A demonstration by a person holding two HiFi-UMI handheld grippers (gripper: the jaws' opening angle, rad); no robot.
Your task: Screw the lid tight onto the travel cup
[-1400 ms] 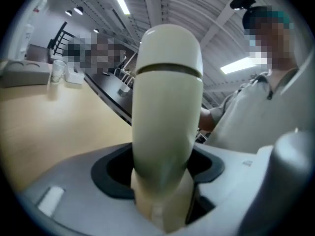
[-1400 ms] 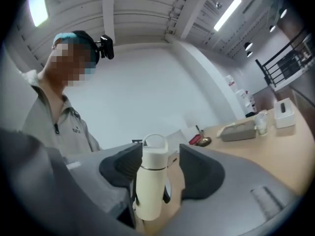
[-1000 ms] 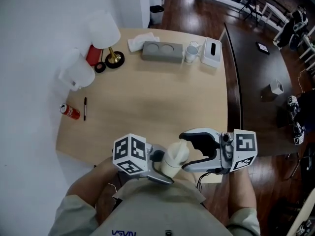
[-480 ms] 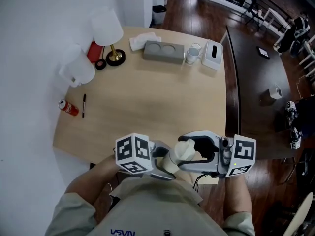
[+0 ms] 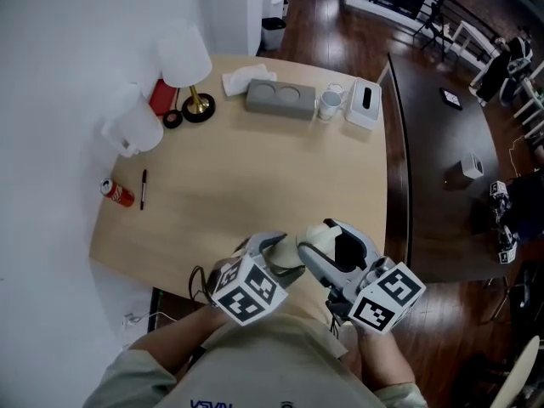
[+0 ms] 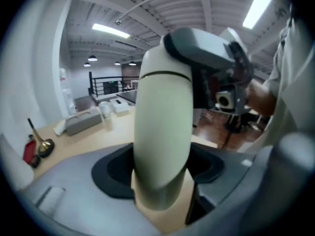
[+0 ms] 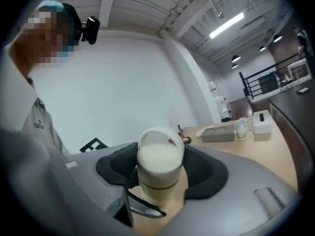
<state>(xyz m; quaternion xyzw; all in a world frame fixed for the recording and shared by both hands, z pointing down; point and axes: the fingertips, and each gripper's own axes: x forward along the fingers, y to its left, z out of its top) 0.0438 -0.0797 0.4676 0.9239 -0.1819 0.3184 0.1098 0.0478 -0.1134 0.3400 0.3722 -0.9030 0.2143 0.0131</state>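
Observation:
A cream travel cup (image 5: 311, 245) hangs over the table's near edge, held between both grippers. My left gripper (image 5: 285, 260) is shut on the cup's body (image 6: 162, 141), whose sides sit against the black pads (image 6: 110, 171). My right gripper (image 5: 333, 249) comes in from the other end. Its pads (image 7: 209, 173) close round the cream lid (image 7: 158, 156) with its loop handle. In the left gripper view the right gripper (image 6: 209, 58) caps the lid (image 6: 156, 63) at the top. The seam between lid and body shows as a thin dark line.
On the wooden table (image 5: 255, 168) lie a red can (image 5: 118, 193) and a pen (image 5: 142, 189) at the left. A brass lamp (image 5: 189, 68), grey holder (image 5: 276, 98), mug (image 5: 330, 103) and tissue box (image 5: 363, 99) line the far side. A dark table (image 5: 438, 143) stands to the right.
Both grippers have turned, so their marker cubes now sit lower and nearer the person's body. The cup has swung with them, and the right jaws have closed in on the lid.

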